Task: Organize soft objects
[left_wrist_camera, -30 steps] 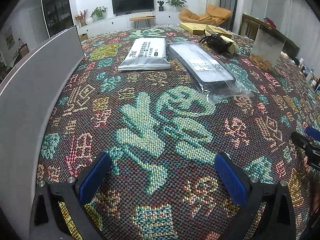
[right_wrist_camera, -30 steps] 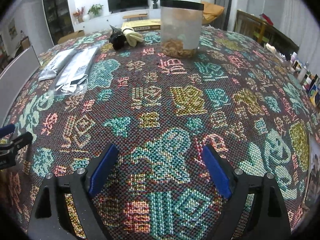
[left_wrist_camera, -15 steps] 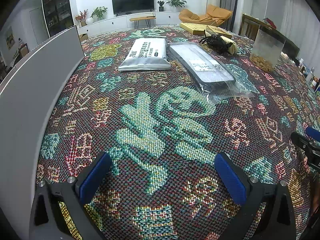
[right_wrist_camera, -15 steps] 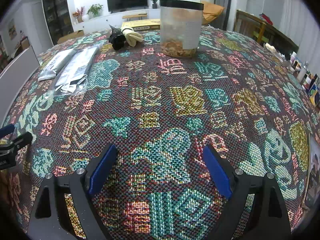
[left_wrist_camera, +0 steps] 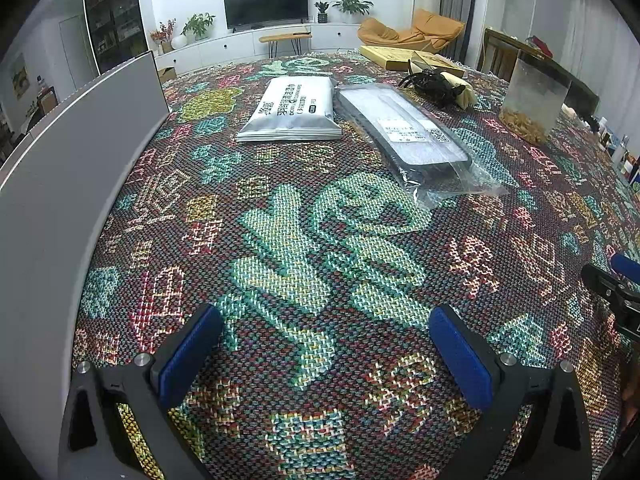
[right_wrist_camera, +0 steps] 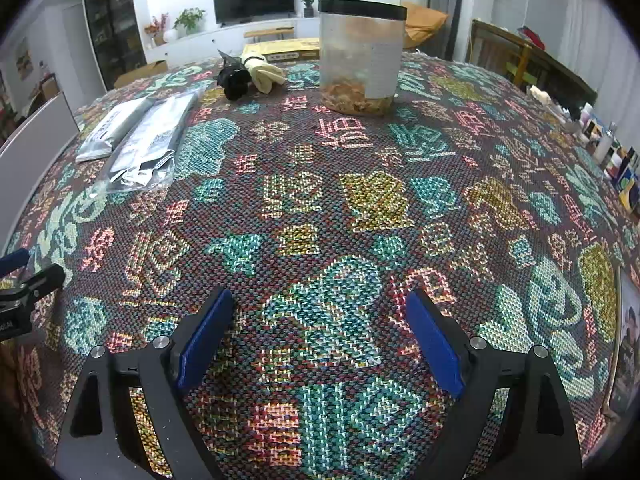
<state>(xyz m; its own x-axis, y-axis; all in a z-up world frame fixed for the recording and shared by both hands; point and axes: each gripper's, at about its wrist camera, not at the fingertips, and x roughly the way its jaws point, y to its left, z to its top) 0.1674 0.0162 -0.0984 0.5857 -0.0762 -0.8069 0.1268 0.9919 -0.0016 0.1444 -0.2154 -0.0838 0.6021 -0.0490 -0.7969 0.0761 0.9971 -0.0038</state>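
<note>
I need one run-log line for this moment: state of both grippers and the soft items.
left gripper: open, empty | right gripper: open, empty | silver pack and clear bag: side by side on tablecloth, untouched

My left hand-held gripper [left_wrist_camera: 324,354] shows at the bottom of its view as two matte black angular arms, each with triangular cut-outs and a pair of round silver screw heads near the top. Its fingers [left_wrist_camera: 460,358] carry flat, bright blue rectangular pads. My right hand-held gripper [right_wrist_camera: 322,338] is built the same: black frame, silver screws, blue pads [right_wrist_camera: 434,344]. No skin or sleeve shows clearly.
</note>
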